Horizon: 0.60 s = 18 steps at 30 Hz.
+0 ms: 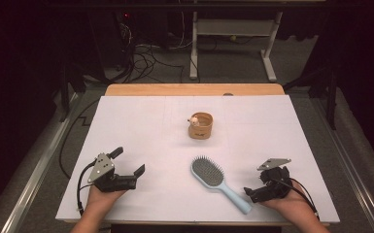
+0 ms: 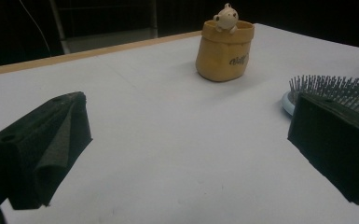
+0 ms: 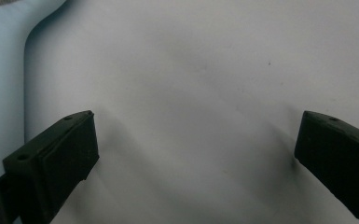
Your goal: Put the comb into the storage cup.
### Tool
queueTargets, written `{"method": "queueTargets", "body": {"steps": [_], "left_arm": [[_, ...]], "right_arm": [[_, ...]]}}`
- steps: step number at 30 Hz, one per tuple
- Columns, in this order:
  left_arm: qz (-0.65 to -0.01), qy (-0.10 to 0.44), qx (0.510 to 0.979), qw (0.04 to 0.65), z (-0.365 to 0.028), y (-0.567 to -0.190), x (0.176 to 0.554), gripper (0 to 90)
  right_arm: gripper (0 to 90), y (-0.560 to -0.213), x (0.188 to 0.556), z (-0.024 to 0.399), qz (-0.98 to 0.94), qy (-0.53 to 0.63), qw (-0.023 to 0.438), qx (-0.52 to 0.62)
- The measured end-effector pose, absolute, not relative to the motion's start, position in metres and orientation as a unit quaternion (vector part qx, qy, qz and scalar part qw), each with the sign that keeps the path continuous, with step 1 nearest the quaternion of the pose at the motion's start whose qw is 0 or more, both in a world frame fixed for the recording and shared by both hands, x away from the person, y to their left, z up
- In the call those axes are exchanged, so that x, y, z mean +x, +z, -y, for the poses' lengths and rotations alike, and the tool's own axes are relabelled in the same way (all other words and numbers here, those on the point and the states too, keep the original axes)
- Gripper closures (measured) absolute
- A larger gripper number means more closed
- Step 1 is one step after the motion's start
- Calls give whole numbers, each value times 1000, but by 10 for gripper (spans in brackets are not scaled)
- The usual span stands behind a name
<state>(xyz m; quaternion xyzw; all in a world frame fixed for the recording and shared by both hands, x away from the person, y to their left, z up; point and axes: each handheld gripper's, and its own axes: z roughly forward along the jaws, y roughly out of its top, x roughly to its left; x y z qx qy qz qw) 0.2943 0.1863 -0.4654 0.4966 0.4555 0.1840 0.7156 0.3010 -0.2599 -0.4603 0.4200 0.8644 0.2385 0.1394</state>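
Overhead, the hairbrush [image 1: 216, 180] lies on the table [image 1: 145, 121] between the left gripper [image 1: 129, 161] and right gripper [image 1: 252, 193], nearer the right. Left gripper view: jaws wide, empty, brush bristles by one jaw. Right gripper view: jaws wide apart, empty, brush handle [image 3: 2, 70] beside them.

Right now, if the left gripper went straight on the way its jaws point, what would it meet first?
Probably nothing near: the left gripper has open jaws over bare white table. The tan pouch lies farther ahead, slightly right; the hairbrush sits by the right-hand jaw. Depth is uncertain.
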Motion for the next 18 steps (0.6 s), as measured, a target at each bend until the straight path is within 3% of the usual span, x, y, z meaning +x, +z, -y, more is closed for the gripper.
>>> {"method": "queueTargets", "body": {"steps": [18], "left_arm": [[-456, 182, 493, 718, -187, -465, 294, 3]], "right_arm": [[2, -441, 301, 251, -890, 208, 114, 390]]}}
